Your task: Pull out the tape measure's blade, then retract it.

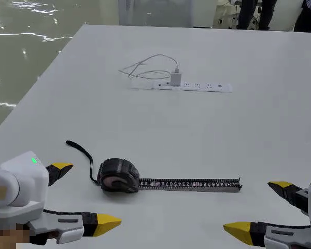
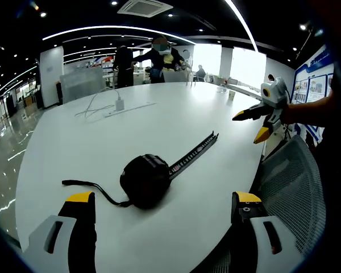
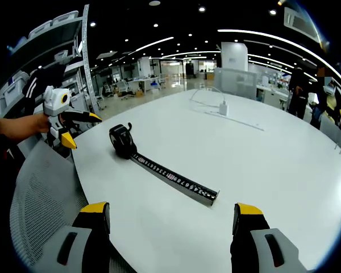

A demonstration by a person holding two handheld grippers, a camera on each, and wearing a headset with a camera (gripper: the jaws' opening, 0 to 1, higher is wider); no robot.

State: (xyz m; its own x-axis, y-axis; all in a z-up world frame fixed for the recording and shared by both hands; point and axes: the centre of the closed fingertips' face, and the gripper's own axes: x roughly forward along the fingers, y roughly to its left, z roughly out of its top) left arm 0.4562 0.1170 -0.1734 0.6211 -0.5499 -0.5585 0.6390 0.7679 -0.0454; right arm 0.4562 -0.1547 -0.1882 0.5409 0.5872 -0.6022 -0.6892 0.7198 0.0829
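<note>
At lower centre, the tape measure [image 1: 118, 176] is black with a pinkish face and a black strap [image 1: 80, 150]. Its blade [image 1: 189, 184] is dark, patterned with fine pale numerals and ticks. The tabletop [image 1: 207, 135] is plain white. The left claw [image 1: 89, 194] and right claw [image 1: 249, 205] are white-bodied, with black jaws tipped yellow (a green light glows on the left one). The power strip [image 1: 193, 86], upper centre, is white.

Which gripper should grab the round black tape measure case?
Left. The left gripper faces the round black tape measure case directly; the right gripper sits by the extended blade's far end.
</note>
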